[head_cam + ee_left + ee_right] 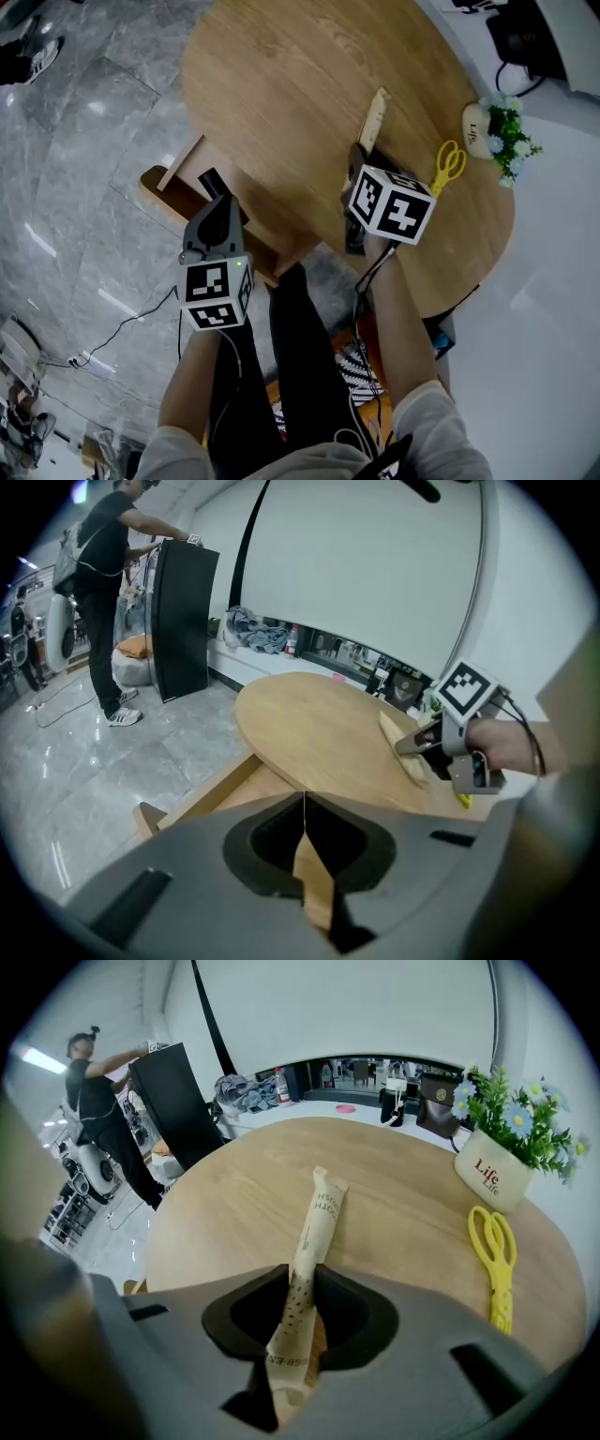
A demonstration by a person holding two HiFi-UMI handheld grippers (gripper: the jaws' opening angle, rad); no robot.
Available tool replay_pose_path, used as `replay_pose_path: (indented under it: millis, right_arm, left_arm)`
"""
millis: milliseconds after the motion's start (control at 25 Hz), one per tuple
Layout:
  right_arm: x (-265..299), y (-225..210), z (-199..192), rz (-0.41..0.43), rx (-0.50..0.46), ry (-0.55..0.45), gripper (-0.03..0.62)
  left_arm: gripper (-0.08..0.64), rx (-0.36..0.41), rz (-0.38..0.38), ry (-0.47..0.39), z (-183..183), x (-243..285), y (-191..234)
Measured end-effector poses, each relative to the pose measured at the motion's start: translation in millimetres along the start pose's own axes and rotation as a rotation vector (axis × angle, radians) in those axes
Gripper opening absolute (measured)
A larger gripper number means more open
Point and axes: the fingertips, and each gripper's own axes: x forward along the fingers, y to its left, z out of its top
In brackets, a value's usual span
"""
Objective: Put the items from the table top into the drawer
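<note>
Wooden and round, the surface (pixel 403 1194) carries a long paper packet (pixel 322 1213), a pair of yellow scissors (pixel 494 1251) and a white flower pot (pixel 492 1177). The right tool (pixel 300 1279) points steeply down at the packet. Its two jaws stand only a little apart and press on the near end of the packet, one jaw on each side. The rest of the packet reaches straight out from the jaws, away from the person and toward the middle of the surface. It seems to lie on the wood there.

The scissors lie to the right of this tool, well apart from the packet. The pot stands beyond them, near the far right edge.

The left tool (pixel 304 803) holds nothing, and its jaws are together along one thin line. It hangs over the floor beside the surface, above the open drawer (pixel 202 794). This drawer is pulled out from under the left edge of the surface. The packet is well apart from this tool.
</note>
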Motion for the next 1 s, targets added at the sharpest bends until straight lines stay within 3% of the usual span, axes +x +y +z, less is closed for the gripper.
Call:
replay_pose_path:
  millis: [120, 360, 680, 1000]
  right_arm:
    - [-4.4, 1.8, 2.8, -0.01, -0.011, -0.013, 0.048]
    - [-14.9, 25.3, 3.0, 0.009, -0.048, -0.037, 0.046]
    - [-27.2, 92.5, -11.9, 0.072, -0.123, -0.049, 0.046]
    - [-42.7, 166.2, -56.0, 0.17, -0.273, -0.032, 0.046]
  left_arm:
    - [0.011, -0.008, 0.005, -0.003, -2.7, -3.5, 3.9]
    - [0.011, -0.029, 0.024, -0.018, -8.2, -18.7, 18.2]
    - [0.011, -0.068, 0.072, -0.05, -23.9, -60.0, 59.0]
    - [0.011, -0.114, 0.144, -0.073, -59.0, -107.7, 100.9]
